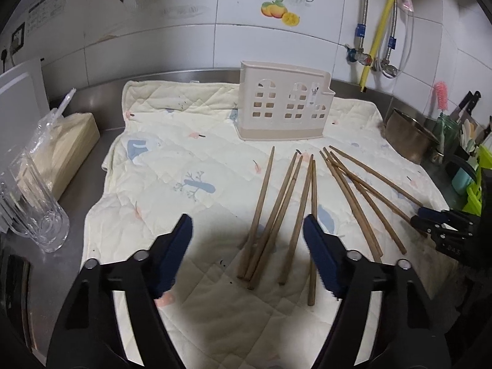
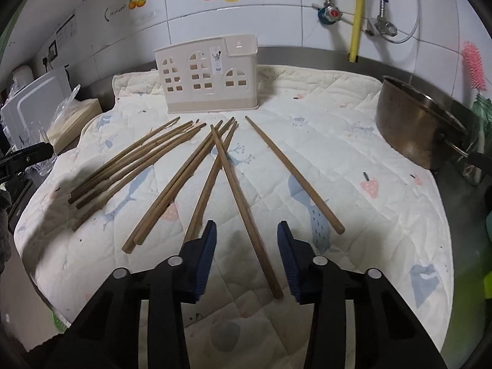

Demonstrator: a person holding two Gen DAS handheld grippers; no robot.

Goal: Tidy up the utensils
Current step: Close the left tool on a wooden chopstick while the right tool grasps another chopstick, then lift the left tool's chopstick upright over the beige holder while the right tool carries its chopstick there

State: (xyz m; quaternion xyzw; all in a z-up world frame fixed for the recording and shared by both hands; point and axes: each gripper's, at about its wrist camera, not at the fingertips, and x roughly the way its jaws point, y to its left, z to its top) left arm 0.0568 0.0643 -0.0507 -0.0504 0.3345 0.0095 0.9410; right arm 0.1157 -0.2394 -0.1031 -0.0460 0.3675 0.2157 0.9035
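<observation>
- Left wrist view: the left gripper (image 1: 247, 236) hangs with jaws wide apart and empty. The chopsticks (image 1: 286, 203) lie flat on the quilted mat (image 1: 160, 166), ahead and slightly right, long axes running toward the holder (image 1: 284, 106) standing at the back.
- Right wrist view: the right gripper (image 2: 247, 240) has jaws apart, straddling one chopstick (image 2: 246, 212) without contact; its long axis runs nearly along the fingers. This gripper appears nearer for pickup.

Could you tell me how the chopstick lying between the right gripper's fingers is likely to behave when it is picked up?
The chopstick looks like rigid wood, so probably stiff and light. It is slim and tapered, so it may pivot in the right gripper.
</observation>
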